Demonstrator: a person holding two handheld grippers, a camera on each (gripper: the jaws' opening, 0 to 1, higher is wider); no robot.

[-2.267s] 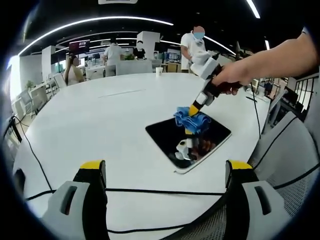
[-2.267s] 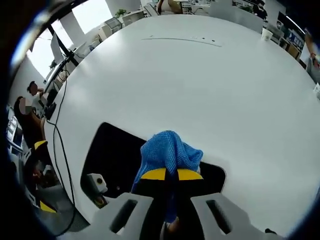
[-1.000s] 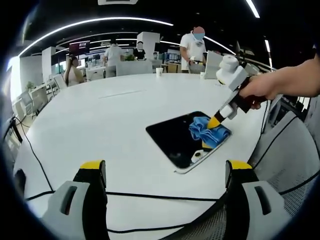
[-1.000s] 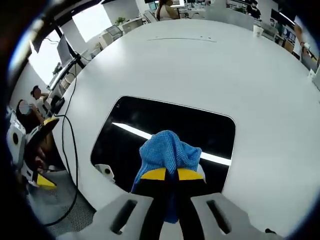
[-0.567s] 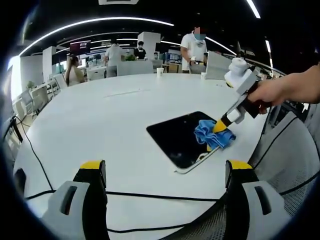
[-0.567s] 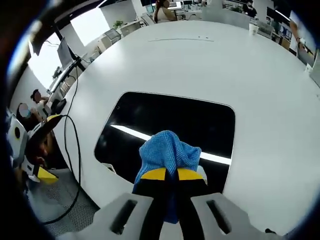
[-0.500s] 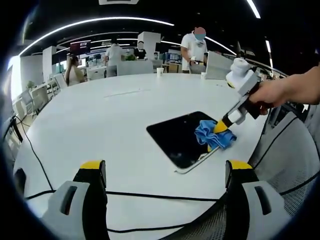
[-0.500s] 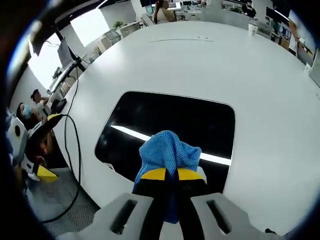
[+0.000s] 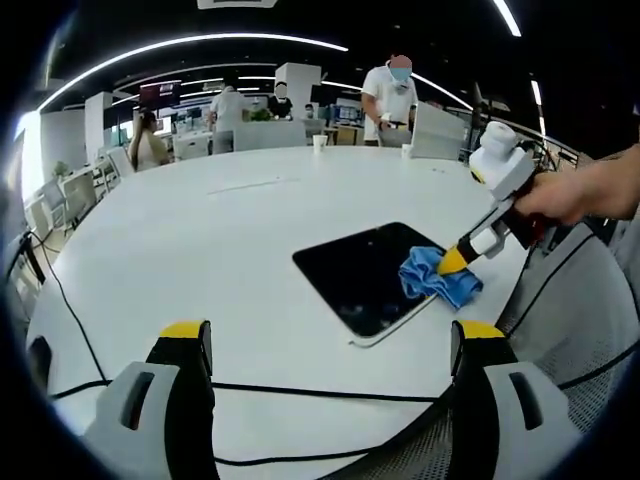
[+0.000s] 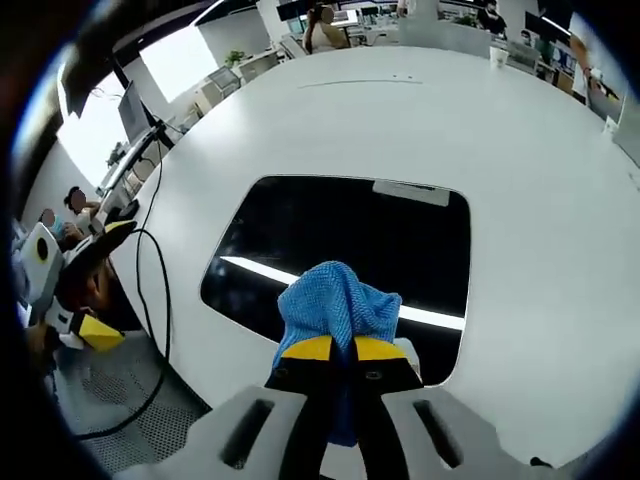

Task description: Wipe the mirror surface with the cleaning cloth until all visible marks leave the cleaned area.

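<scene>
A dark rectangular mirror point(image 9: 362, 272) point(image 10: 340, 245) with rounded corners lies flat on the white table point(image 9: 200, 240). My right gripper point(image 10: 340, 349) point(image 9: 458, 262) is shut on a bunched blue cleaning cloth point(image 10: 337, 303) point(image 9: 438, 281). The cloth sits at the mirror's near-right edge in the left gripper view, partly over the rim. A person's hand point(image 9: 570, 195) holds that gripper. My left gripper point(image 9: 325, 345) stands open at the table's near edge, well short of the mirror, with nothing between its yellow-tipped fingers point(image 9: 185, 335).
A black cable point(image 9: 300, 385) runs along the table's near edge, and another cable point(image 10: 155, 300) hangs off the left side. A paper cup point(image 9: 318, 142) stands at the far side. Several people stand beyond the table. A mesh chair back point(image 9: 590, 300) stands on the right.
My right gripper has dragged the cloth across the mirror from its middle to its right edge and now partly off it. The left gripper has stayed still.
</scene>
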